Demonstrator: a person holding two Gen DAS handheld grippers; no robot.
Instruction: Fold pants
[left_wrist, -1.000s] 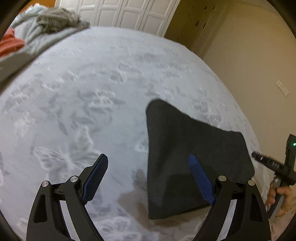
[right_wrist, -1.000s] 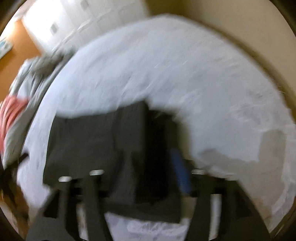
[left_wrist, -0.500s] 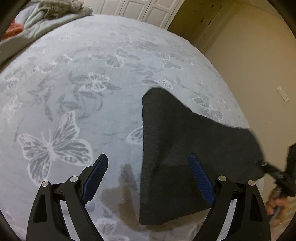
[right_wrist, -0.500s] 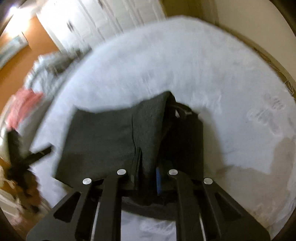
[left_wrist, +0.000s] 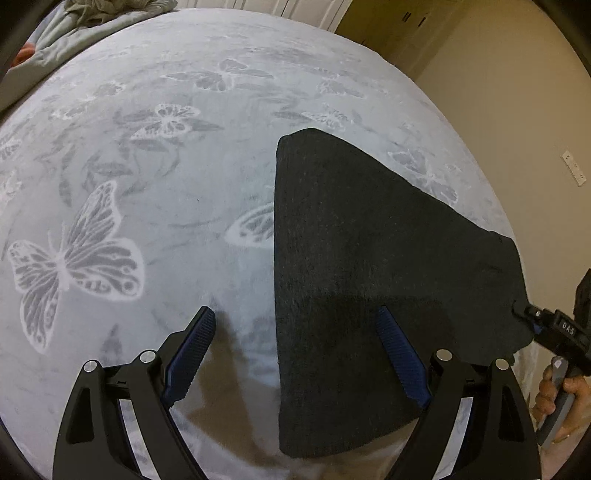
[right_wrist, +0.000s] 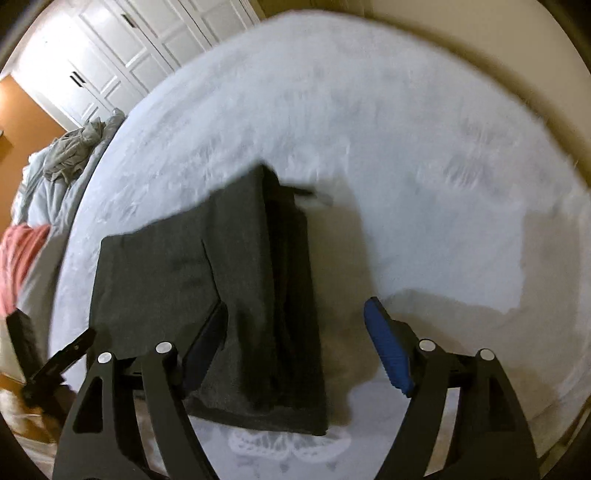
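Right, the dark charcoal folded pants (left_wrist: 362, 280) lie flat on the pale grey bedspread with white butterfly patterns (left_wrist: 155, 192), near the bed's edge, already folded into a compact slab with layered edges showing on one side in the right wrist view (right_wrist: 221, 295). Left gripper (left_wrist: 310, 354) hovers above, blue-padded fingers (left_wrist: 402, 362) spread wide, one over the cloth, one over bare bedspread, pinching nothing. Right gripper (right_wrist: 295, 350) is also spread wide over the pants' thicker edge, holding nothing. From the left wrist view it sits at the fabric's far corner (left_wrist: 554, 332); whether it touches there, can't tell. Further off, a crumpled grey garment (right_wrist: 74, 151), a pink cloth (right_wrist: 20, 262), white panelled closet doors (right_wrist: 122, 48).
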